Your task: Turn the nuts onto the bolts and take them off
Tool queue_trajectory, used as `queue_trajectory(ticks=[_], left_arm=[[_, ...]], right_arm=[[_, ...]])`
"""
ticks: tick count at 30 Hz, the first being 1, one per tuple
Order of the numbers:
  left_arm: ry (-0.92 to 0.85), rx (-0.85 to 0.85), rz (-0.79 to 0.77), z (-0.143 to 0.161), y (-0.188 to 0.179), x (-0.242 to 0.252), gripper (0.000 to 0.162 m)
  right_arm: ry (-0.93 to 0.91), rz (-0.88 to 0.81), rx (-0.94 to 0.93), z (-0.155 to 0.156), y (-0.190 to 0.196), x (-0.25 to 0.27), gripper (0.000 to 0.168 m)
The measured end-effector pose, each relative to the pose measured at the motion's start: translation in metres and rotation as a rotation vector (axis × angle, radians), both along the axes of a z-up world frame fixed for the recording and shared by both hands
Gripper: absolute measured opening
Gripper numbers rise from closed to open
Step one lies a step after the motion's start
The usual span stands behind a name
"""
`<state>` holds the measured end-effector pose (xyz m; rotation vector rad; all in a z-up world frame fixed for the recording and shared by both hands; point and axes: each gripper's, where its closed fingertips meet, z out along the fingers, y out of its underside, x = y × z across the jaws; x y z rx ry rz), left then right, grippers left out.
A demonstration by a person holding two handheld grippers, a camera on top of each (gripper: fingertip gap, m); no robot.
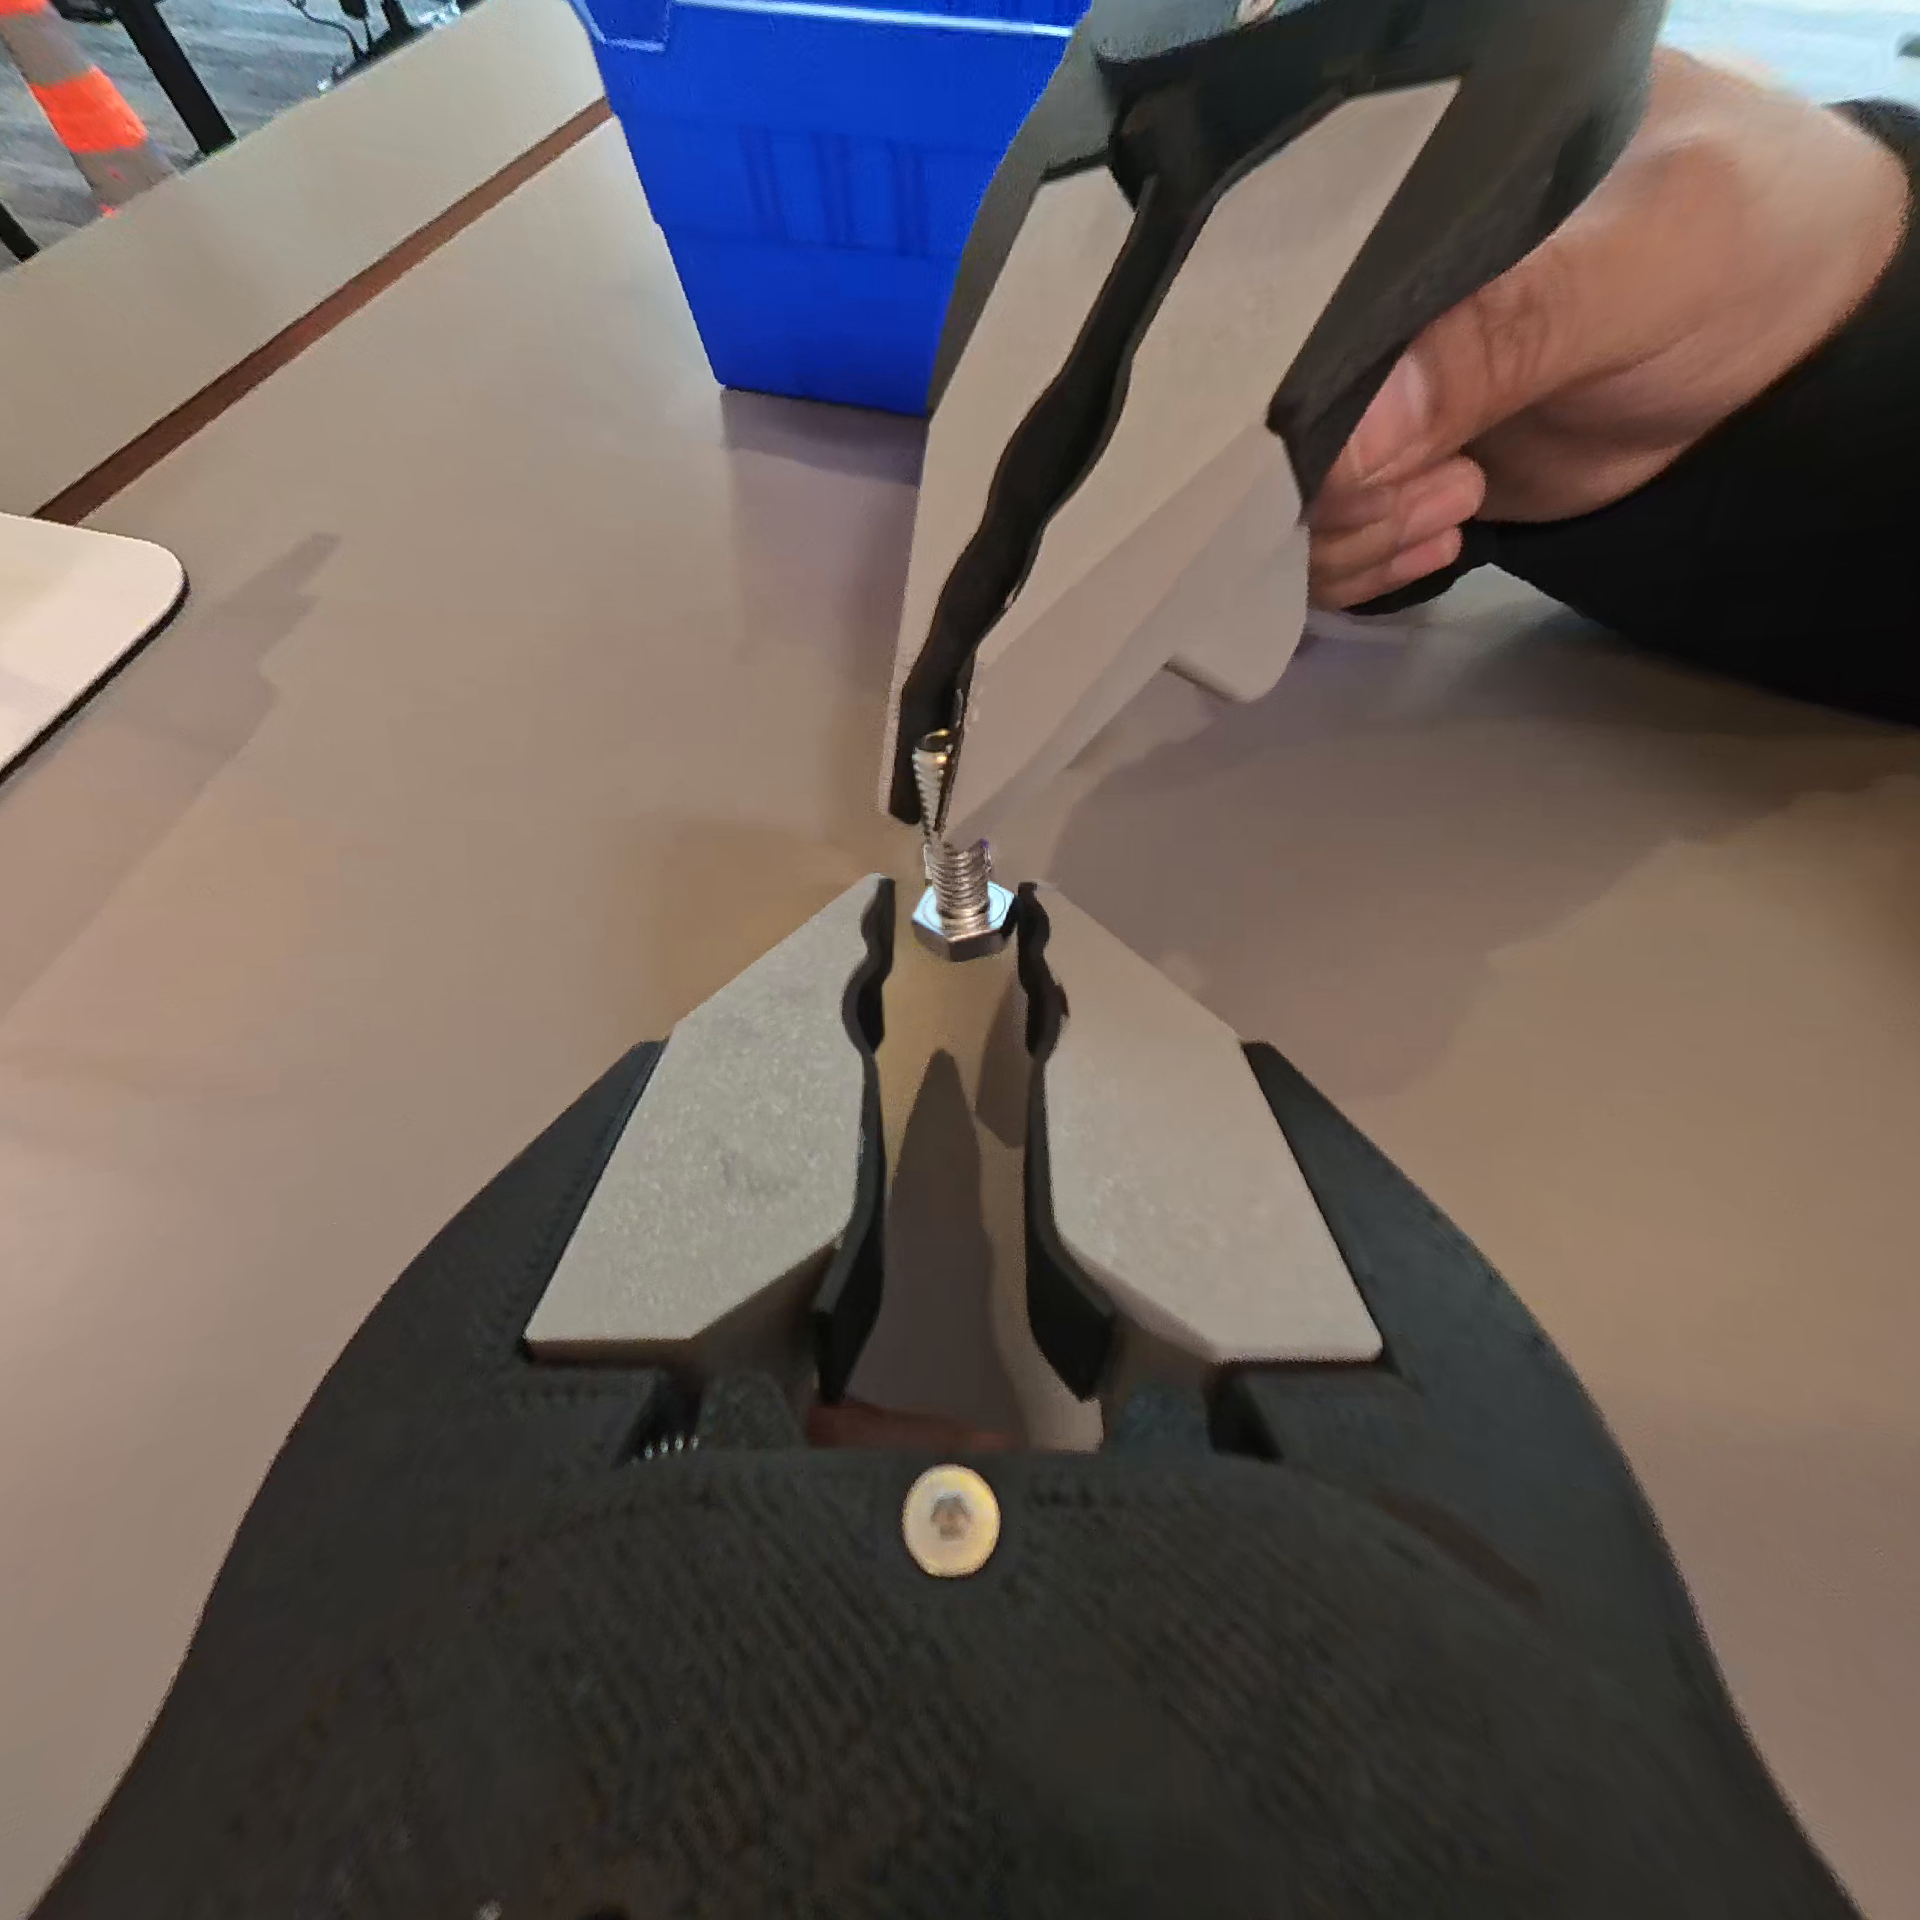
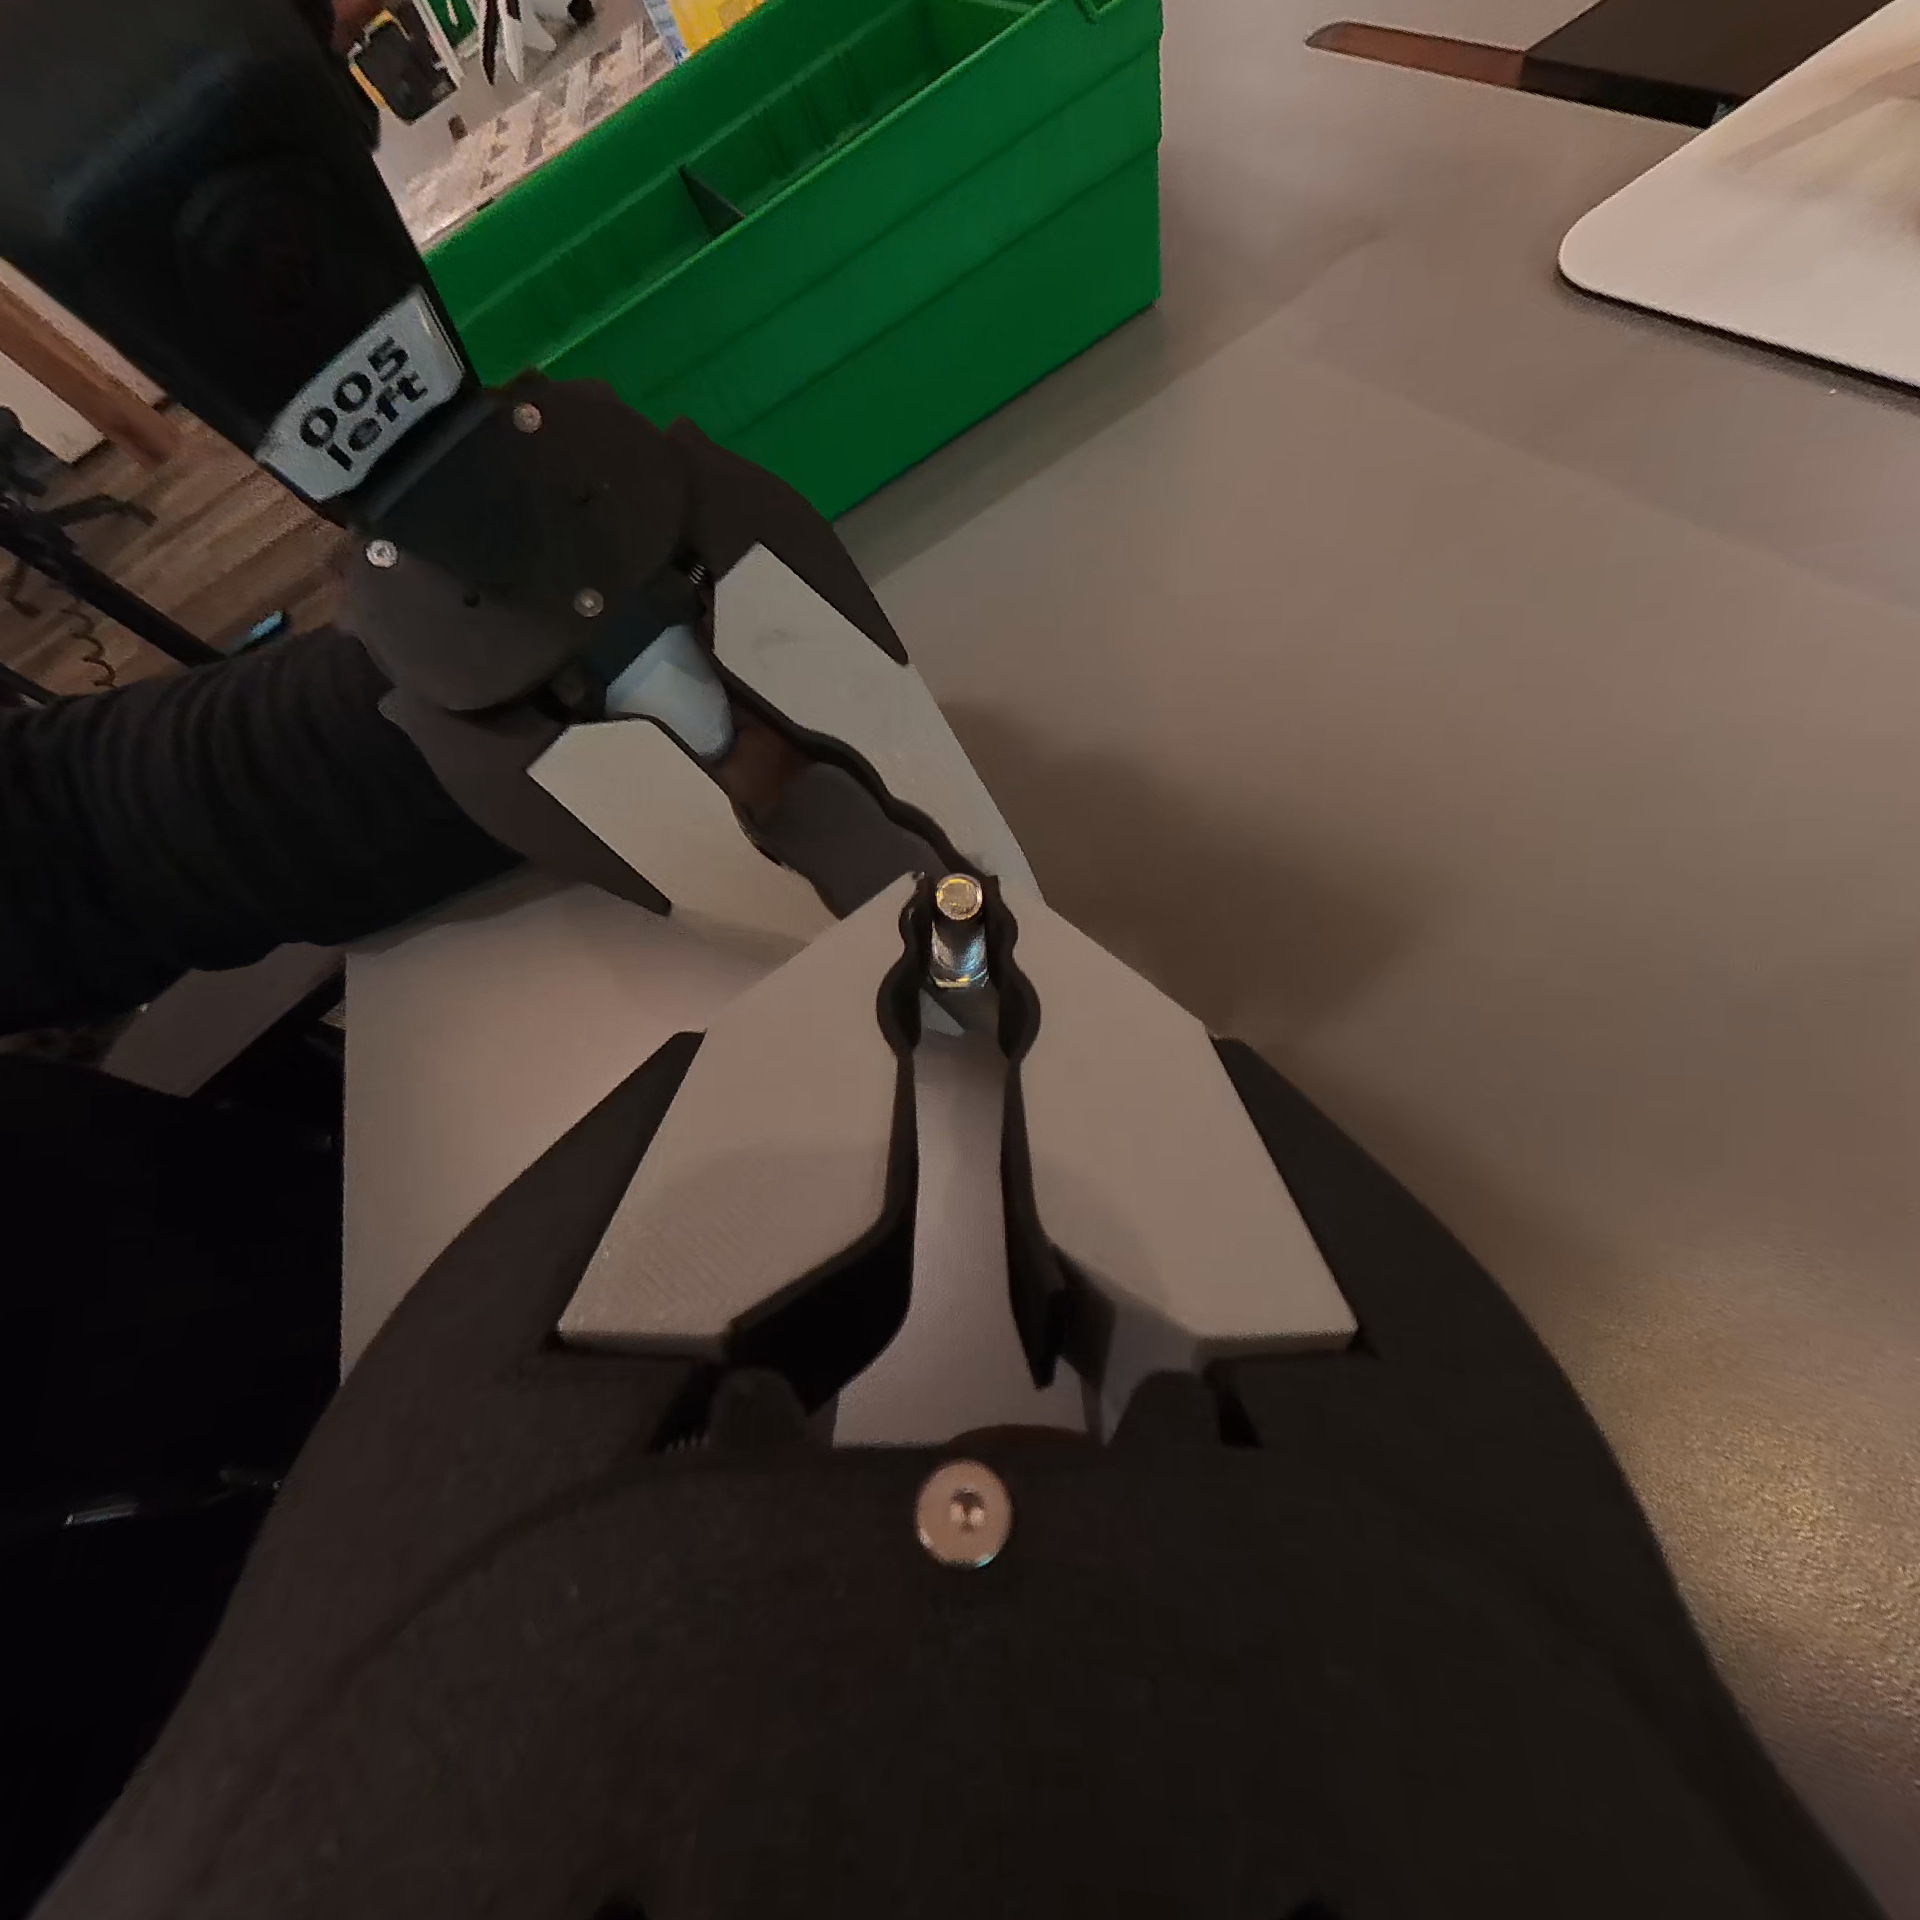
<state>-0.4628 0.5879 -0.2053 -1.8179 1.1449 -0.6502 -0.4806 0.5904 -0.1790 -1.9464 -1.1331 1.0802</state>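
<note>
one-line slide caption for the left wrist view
Left gripper closes around the nut while the right gripper holds the bolt from above, blue bin behind.

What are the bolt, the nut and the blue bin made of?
The bolt and the hex nut look like bright metal, probably steel: silvery, with sharp glints on threads and facets. The blue bin looks like moulded plastic: even colour, soft sheen, ribbed wall.
</note>
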Motion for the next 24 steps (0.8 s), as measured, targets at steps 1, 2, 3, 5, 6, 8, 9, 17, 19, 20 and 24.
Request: queue_trajectory(ticks=[1, 2, 3, 5, 6, 8, 9, 17, 19, 20, 24], left_arm=[[-0.005, 0.000, -0.012, 0.002, -0.001, -0.001, 0.021], [-0.009, -0.002, -0.019, 0.004, -0.002, -0.003, 0.022], [-0.015, -0.005, -0.016, 0.005, -0.002, -0.004, 0.022], [-0.030, -0.026, -0.019, 0.006, -0.002, -0.005, 0.019], [-0.042, -0.039, -0.021, 0.006, -0.003, -0.005, 0.014], [-0.062, -0.080, -0.031, 0.005, -0.005, -0.004, 0.014], [-0.071, -0.094, -0.037, 0.004, -0.005, -0.003, 0.012], [-0.094, -0.128, -0.080, 0.004, -0.011, -0.001, 0.007], [-0.123, -0.161, -0.094, 0.005, -0.013, -0.001, 0.007], [-0.138, -0.183, -0.103, 0.005, -0.014, -0.001, 0.007], [-0.173, -0.269, -0.129, 0.002, -0.017, -0.002, 0.007]], right_arm=[[-0.005, 0.003, 0.000, -0.001, -0.001, 0.000, 0.007], [-0.009, 0.006, -0.004, -0.002, -0.001, -0.001, 0.007], [-0.013, 0.006, -0.006, -0.003, -0.001, -0.001, 0.007], [-0.014, 0.008, -0.009, -0.005, -0.002, -0.002, 0.007], [-0.012, 0.014, -0.015, -0.005, -0.003, -0.003, 0.007], [-0.001, 0.021, -0.027, -0.004, -0.005, -0.004, 0.007], [0.001, 0.025, -0.032, -0.004, -0.006, -0.004, 0.007], [-0.007, 0.044, -0.044, -0.005, -0.009, -0.004, 0.007], [-0.005, 0.049, -0.044, -0.003, -0.010, -0.004, 0.007], [-0.007, 0.052, -0.042, -0.003, -0.011, -0.004, 0.006], [-0.020, 0.061, -0.054, -0.008, -0.012, -0.005, 0.007]])
